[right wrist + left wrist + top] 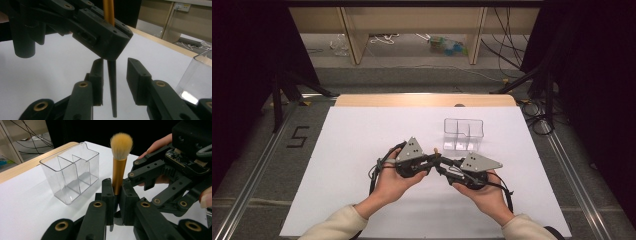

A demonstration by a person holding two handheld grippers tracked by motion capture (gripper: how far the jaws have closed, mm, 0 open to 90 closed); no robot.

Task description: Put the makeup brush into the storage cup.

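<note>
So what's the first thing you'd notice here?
A fluffy orange makeup brush stands upright, pinched by the left hand-held gripper in the middle of the white table. Its thin black handle tip hangs between the open jaws of the right hand-held gripper. A clear plastic organizer sits just behind.

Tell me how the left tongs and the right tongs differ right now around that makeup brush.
The left tongs are shut on the makeup brush, clamping its gold ferrule; the right tongs stand open, one pad beside the black handle tip and the other clear of it. The left tongs sit higher on the brush, the right tongs lower. Both are black and hand-held.
</note>
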